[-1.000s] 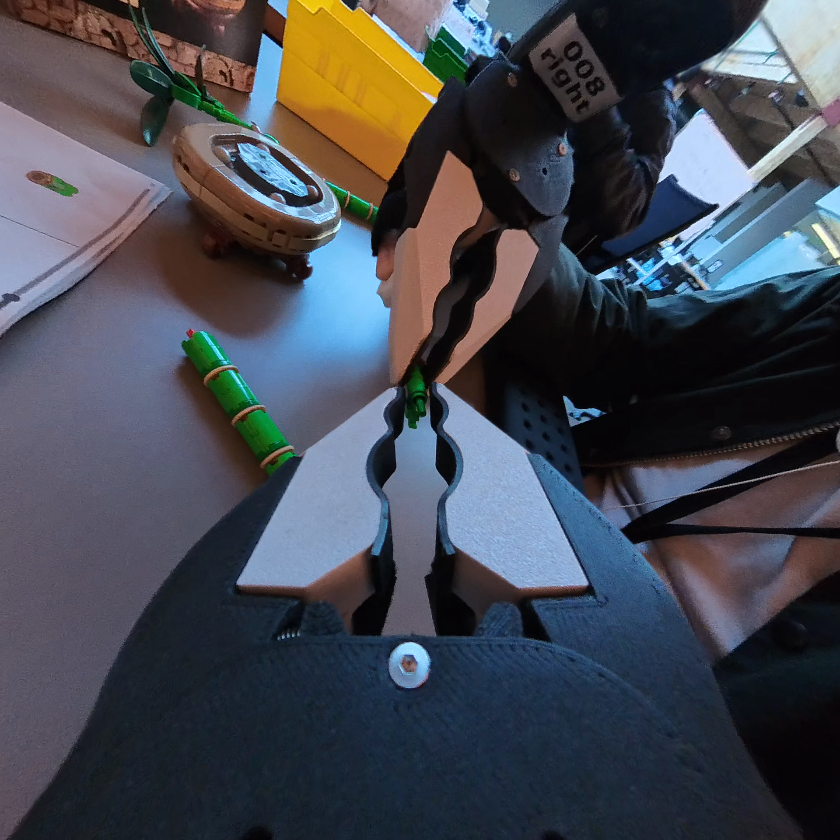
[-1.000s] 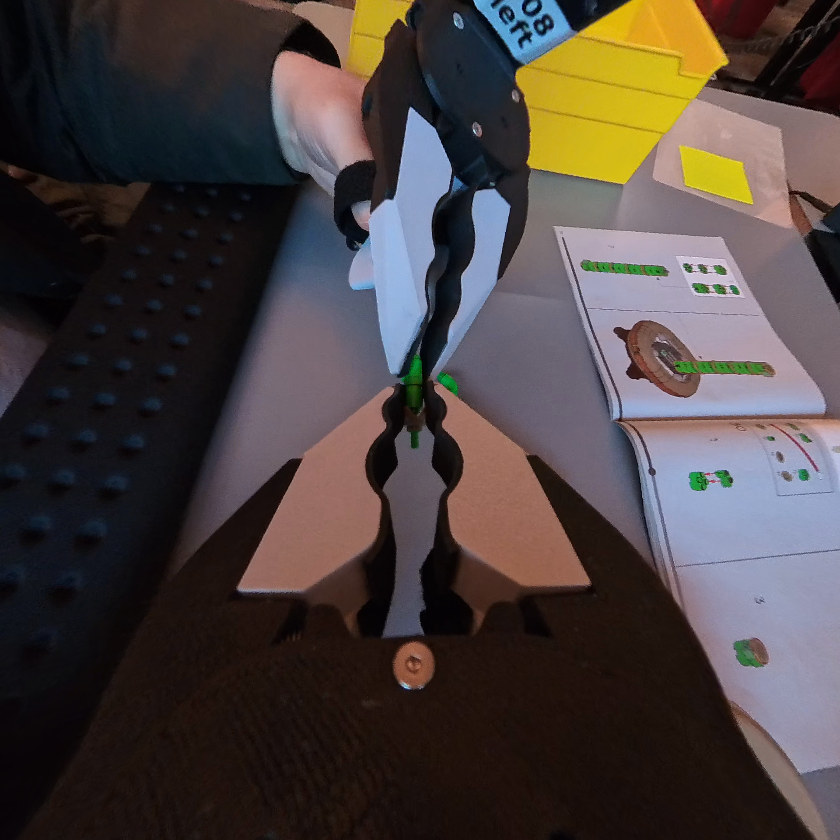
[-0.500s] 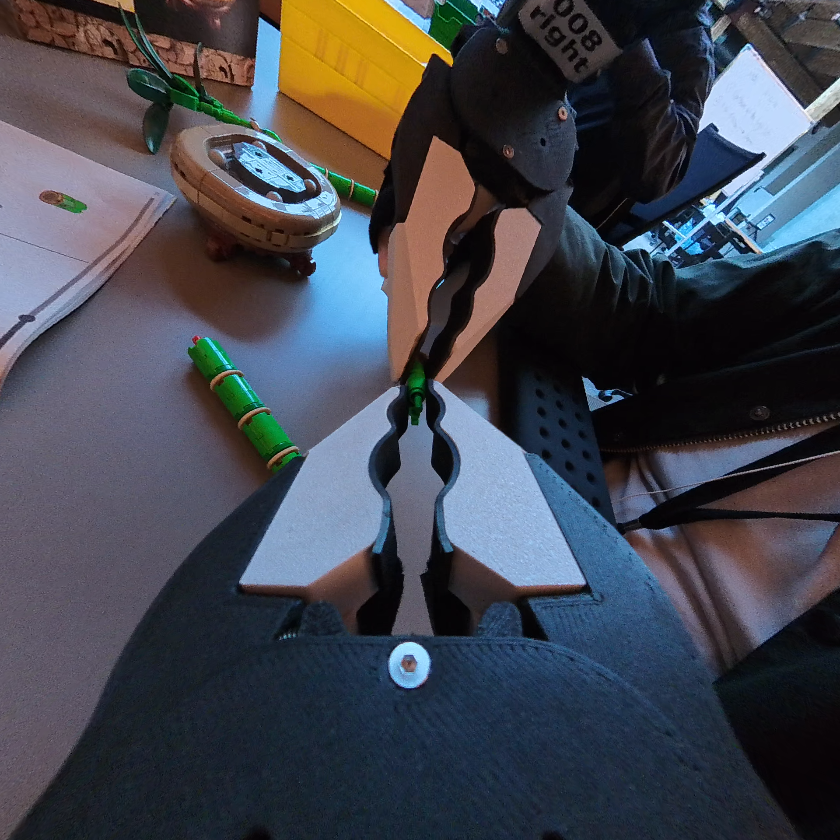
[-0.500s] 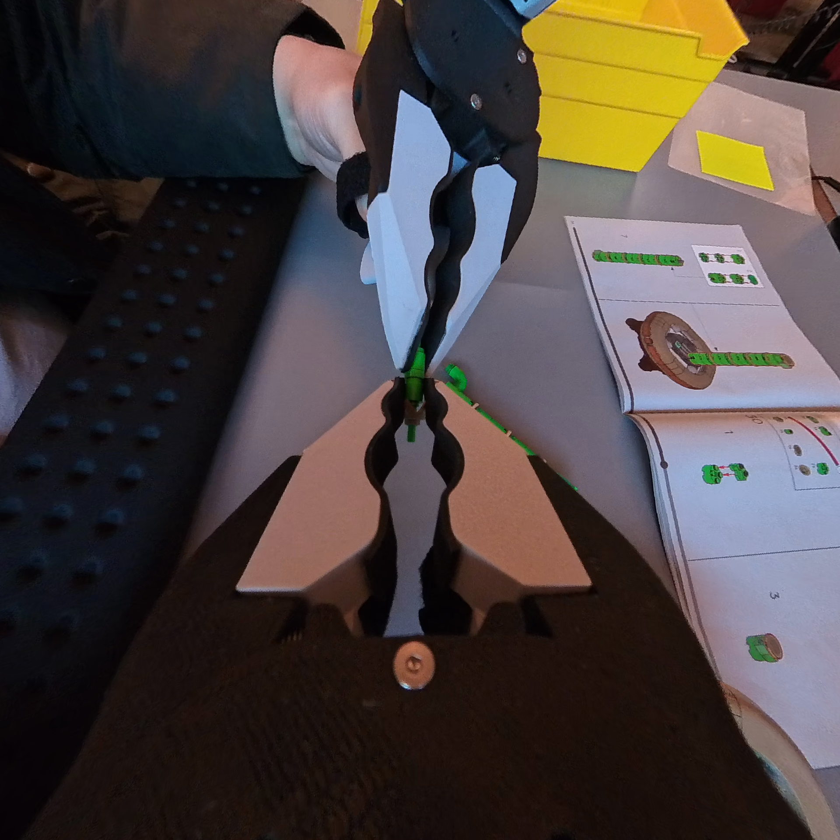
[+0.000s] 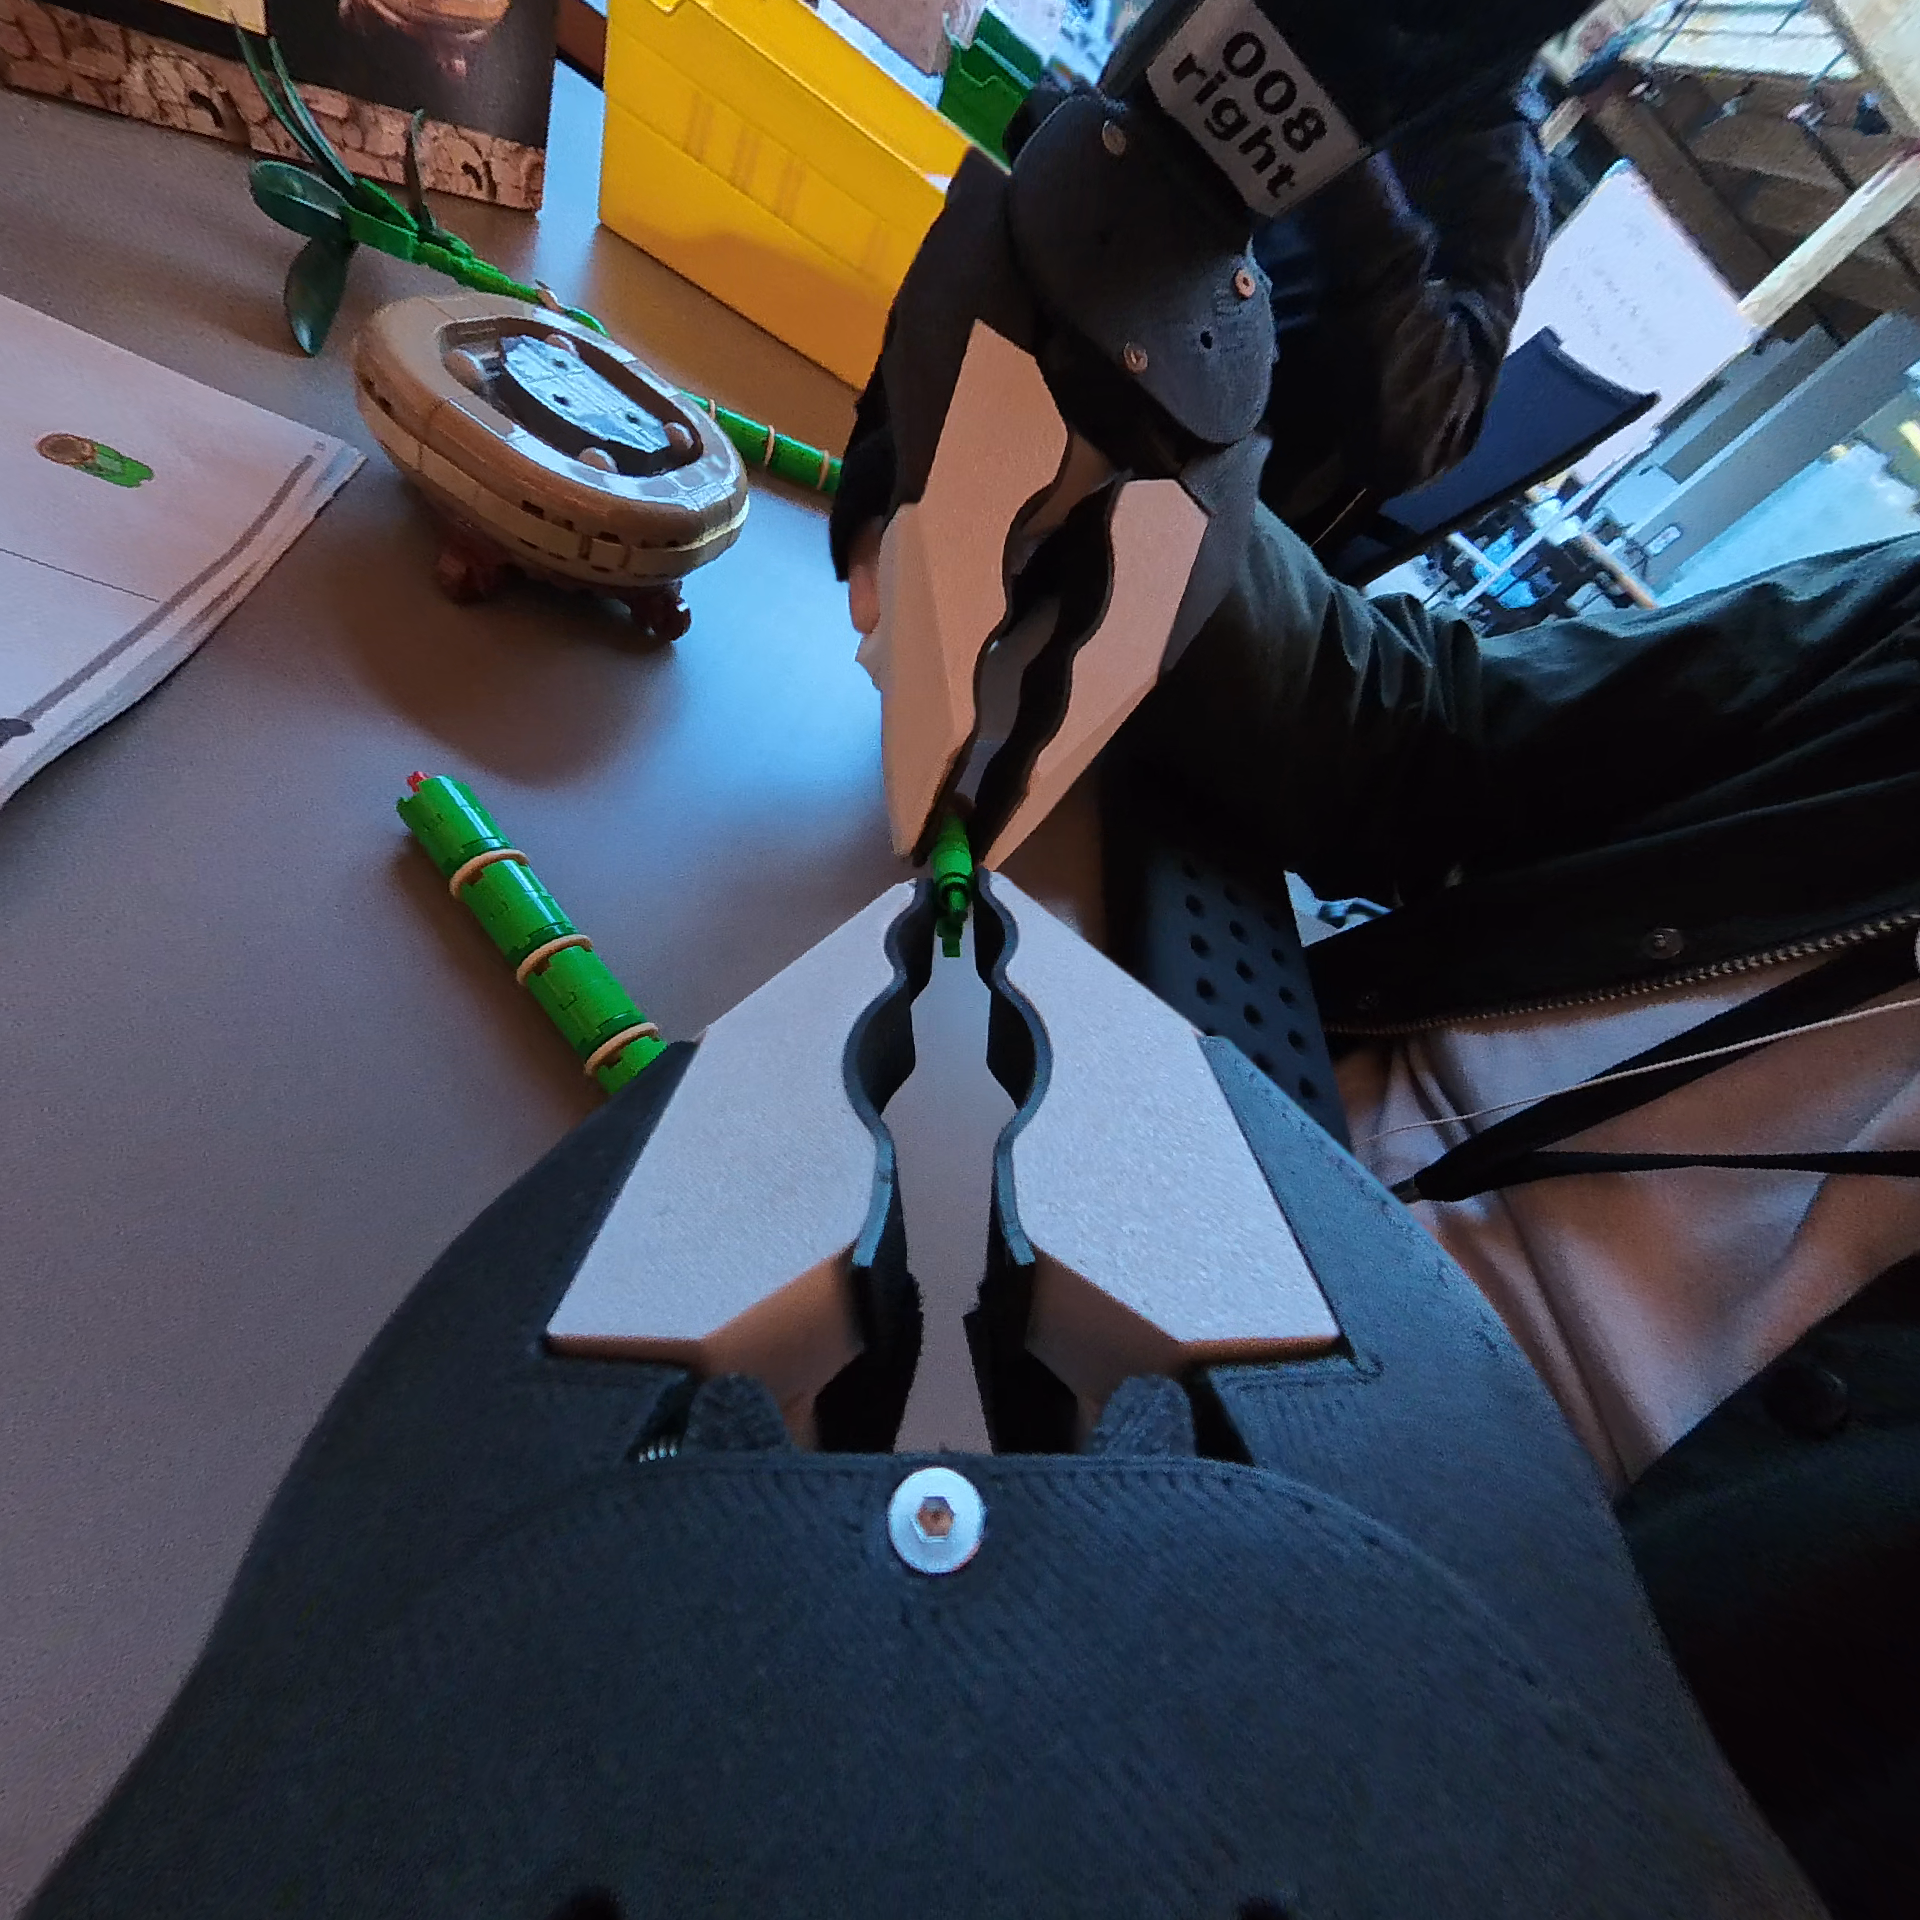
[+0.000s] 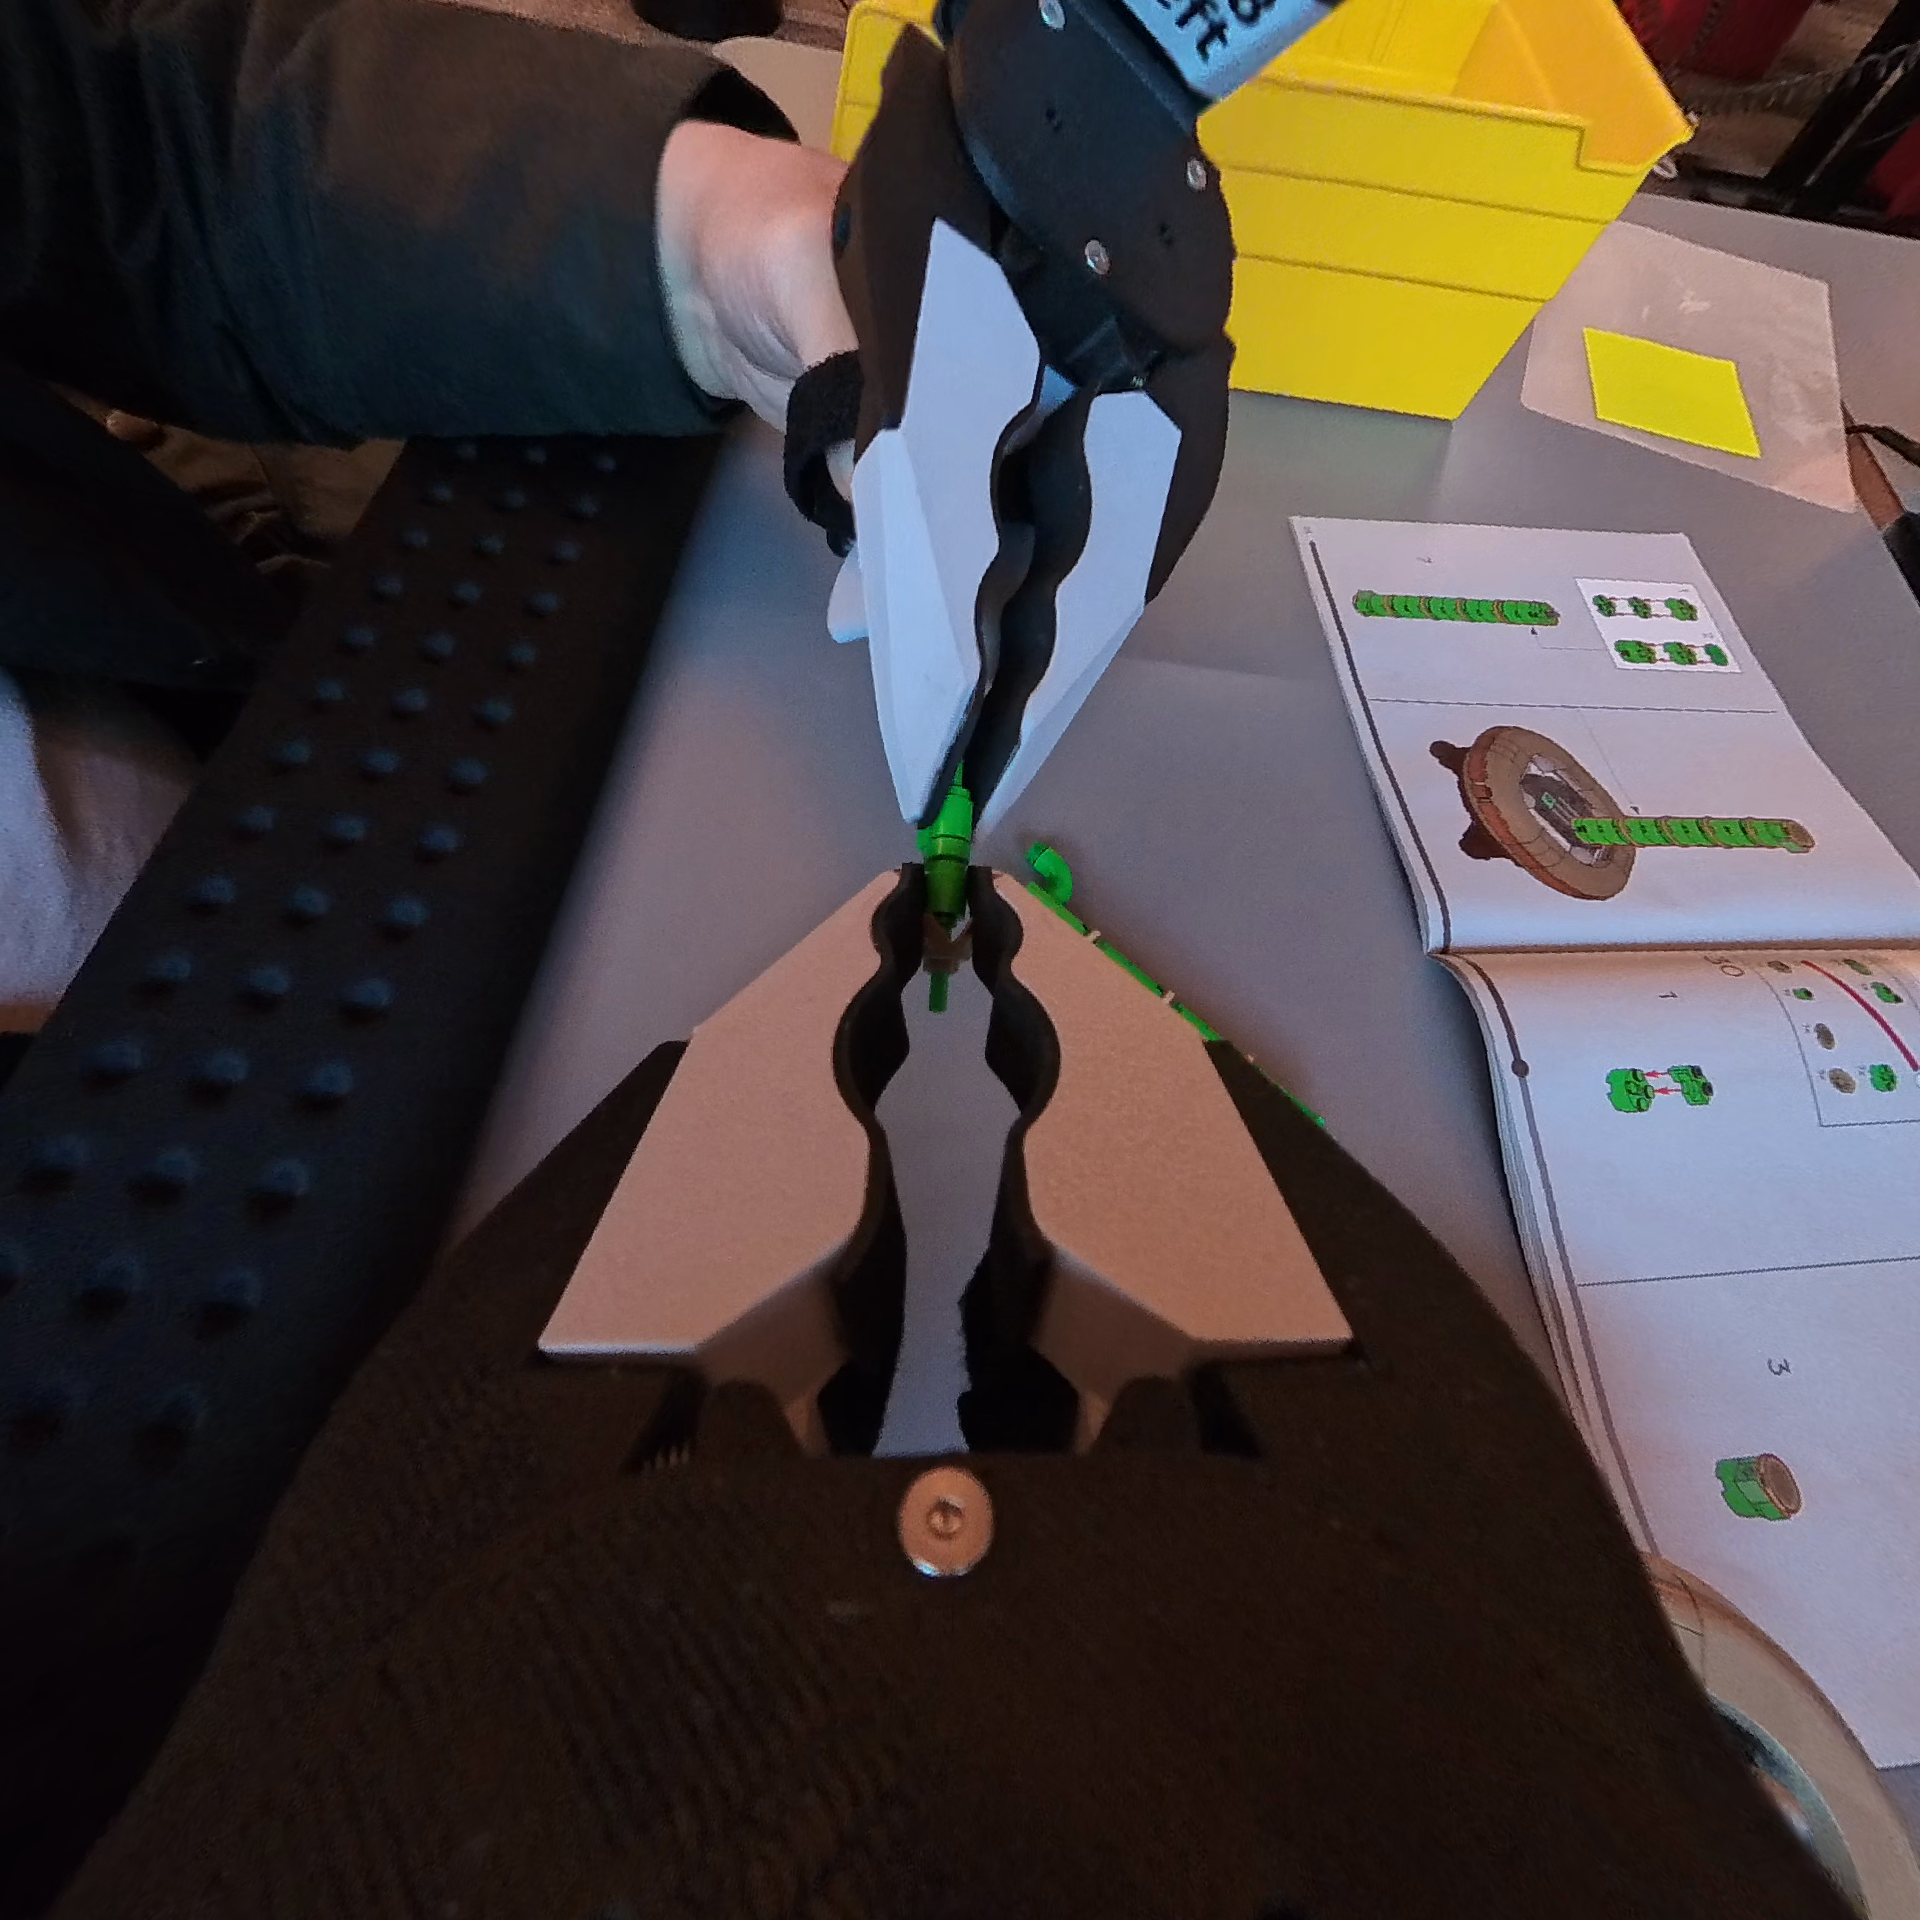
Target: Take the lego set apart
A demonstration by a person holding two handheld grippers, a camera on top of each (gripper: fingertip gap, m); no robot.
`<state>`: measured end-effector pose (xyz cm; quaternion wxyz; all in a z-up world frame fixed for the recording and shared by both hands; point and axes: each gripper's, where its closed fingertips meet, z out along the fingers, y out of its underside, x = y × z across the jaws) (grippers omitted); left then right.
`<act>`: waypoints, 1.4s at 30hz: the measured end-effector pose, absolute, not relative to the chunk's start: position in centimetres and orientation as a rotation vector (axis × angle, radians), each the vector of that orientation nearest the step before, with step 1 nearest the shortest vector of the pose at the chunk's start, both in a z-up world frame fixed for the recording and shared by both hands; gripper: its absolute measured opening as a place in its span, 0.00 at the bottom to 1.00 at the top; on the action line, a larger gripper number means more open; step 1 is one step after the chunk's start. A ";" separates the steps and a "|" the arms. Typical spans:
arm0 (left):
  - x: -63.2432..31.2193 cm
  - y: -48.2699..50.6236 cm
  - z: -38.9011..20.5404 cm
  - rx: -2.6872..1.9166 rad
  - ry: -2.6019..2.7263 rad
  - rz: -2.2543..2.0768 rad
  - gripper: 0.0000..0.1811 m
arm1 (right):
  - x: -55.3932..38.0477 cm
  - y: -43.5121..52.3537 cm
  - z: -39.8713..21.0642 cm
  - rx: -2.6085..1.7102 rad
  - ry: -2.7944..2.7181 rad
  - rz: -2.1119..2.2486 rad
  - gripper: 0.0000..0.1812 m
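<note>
One small green lego piece (image 5: pixel 951 883) was held in the air above the grey table (image 5: pixel 208 1039), pinched at both ends. The left gripper (image 5: pixel 948 896) was closed on its near end, and the right gripper (image 5: pixel 954 844) gripped it from 12 o'clock. A green stem (image 5: pixel 530 925) lay at 10 o'clock, a tan lego pot (image 5: pixel 551 457) beyond.

The left gripper (image 5: pixel 948 906) and right gripper (image 6: pixel 943 902) are showing black ribbed printed shells, pale grey wedge fingers (image 5: pixel 769 1122) edged with wavy black pads, and a silver hex screw (image 5: pixel 935 1523). Each is wearing a white label. Dark jacket sleeves (image 6: pixel 343 218) are covering both arms.
</note>
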<state>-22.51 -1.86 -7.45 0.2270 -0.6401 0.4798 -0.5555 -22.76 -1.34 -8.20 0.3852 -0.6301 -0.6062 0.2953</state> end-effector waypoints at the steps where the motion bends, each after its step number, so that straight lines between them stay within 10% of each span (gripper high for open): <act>1: -22.6 -1.7 -7.4 -1.764 1.307 -1.555 0.03 | -22.6 -1.3 -8.2 -1.606 -1.544 0.740 0.05; 10: -22.3 -1.6 -7.1 -1.751 1.260 -1.576 0.13 | -22.8 -1.0 -8.4 -1.587 -1.557 0.682 0.05; 42: -29.2 3.6 -2.9 -1.683 0.962 -1.548 0.00 | -18.2 0.6 -5.7 -1.662 -1.354 0.822 0.04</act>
